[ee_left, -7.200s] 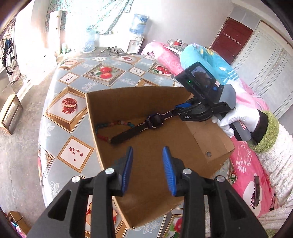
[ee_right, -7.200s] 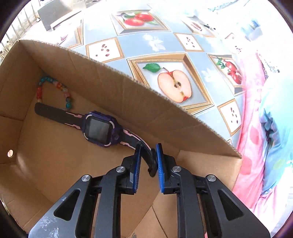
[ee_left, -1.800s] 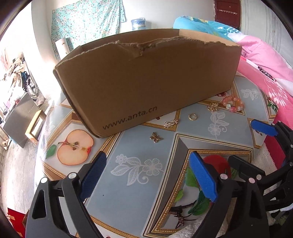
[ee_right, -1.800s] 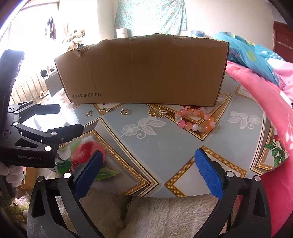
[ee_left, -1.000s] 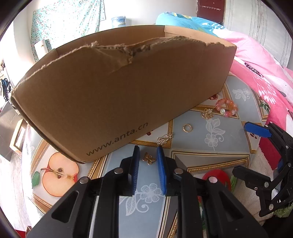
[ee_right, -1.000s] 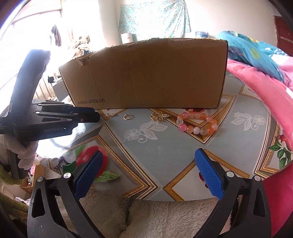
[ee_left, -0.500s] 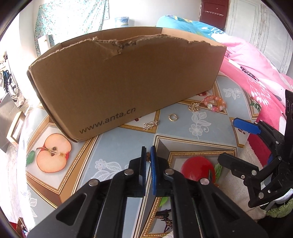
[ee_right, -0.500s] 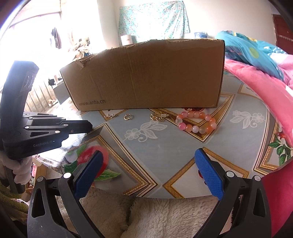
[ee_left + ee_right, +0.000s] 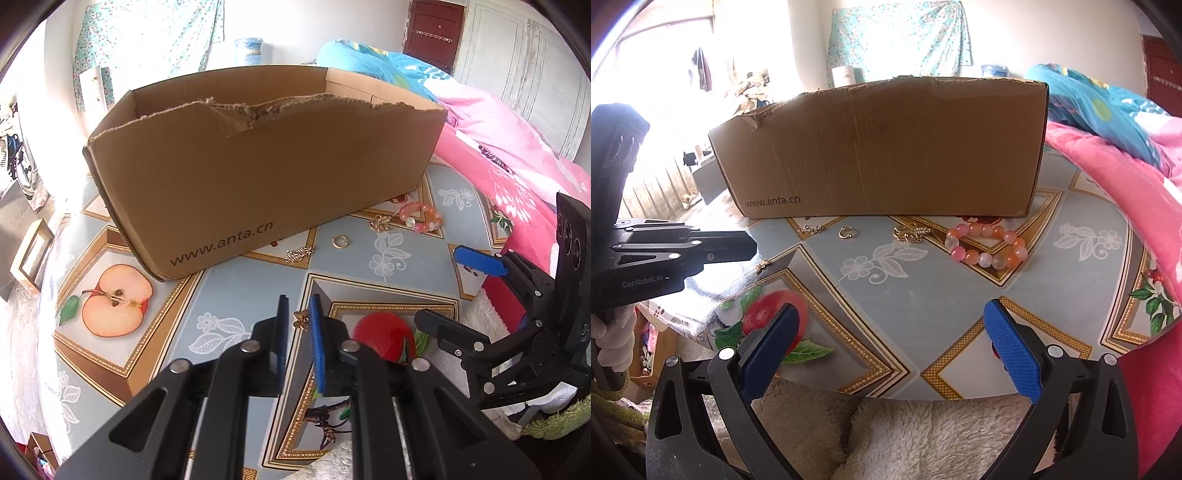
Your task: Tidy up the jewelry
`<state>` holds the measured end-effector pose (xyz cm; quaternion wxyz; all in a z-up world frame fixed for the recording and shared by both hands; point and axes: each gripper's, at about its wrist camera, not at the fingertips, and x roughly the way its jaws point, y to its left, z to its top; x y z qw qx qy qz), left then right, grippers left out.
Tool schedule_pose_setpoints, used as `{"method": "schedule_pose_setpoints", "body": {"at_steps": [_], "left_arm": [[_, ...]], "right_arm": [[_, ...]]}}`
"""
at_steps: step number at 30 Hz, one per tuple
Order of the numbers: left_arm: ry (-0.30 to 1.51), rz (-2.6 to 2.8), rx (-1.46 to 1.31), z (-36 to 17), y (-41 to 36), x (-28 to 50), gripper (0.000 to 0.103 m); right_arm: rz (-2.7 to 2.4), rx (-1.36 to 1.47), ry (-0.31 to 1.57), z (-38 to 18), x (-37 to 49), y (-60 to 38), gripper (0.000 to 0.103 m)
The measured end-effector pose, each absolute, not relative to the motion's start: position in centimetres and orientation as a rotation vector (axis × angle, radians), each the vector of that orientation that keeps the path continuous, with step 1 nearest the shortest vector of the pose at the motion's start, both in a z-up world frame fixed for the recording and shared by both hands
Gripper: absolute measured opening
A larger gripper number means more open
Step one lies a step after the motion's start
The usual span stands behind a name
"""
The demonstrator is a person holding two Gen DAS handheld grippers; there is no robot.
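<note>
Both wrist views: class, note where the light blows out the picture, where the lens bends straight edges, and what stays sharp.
Right wrist view: window glare whitens the upper left; the cardboard box and bead bracelet are sharp. Left wrist view: the far left washes out; the box's straight edges bow outward, black corners ring the frame, and the butterfly charm between the left gripper's pads is crisp.

Left gripper (image 9: 298,321): my jaws have just been opening, a narrow gap, pads touching nothing.
Right gripper (image 9: 891,332): I hold it spread wide, empty.
</note>
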<state>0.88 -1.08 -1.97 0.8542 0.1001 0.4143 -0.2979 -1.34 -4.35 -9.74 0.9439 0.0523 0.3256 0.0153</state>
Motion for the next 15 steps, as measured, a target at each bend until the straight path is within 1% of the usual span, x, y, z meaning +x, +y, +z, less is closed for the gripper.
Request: {"method": "schedule_pose_setpoints", "body": {"at_steps": [2, 7, 11, 15], "left_arm": [[0.871, -0.634, 0.224, -2.1, -1.6, 0.7, 0.022], [0.884, -0.596, 0.299, -3.2, -3.0, 0.6, 0.022], [0.881, -0.584, 0.323, -3.2, -3.4, 0.7, 0.007], [0.895, -0.593, 0.297, -3.1, -3.1, 1.0, 0.006]], "right_arm": [[0.03, 0.105, 0.665, -9.8, -1.2, -4.3, 0.095], [0.032, 0.105, 0.664, -9.8, -1.1, -4.2, 0.095], [0.034, 0.11, 0.661, -9.9, -1.0, -4.1, 0.095], [0.036, 0.115, 0.659, -9.9, -1.0, -4.1, 0.095]]}}
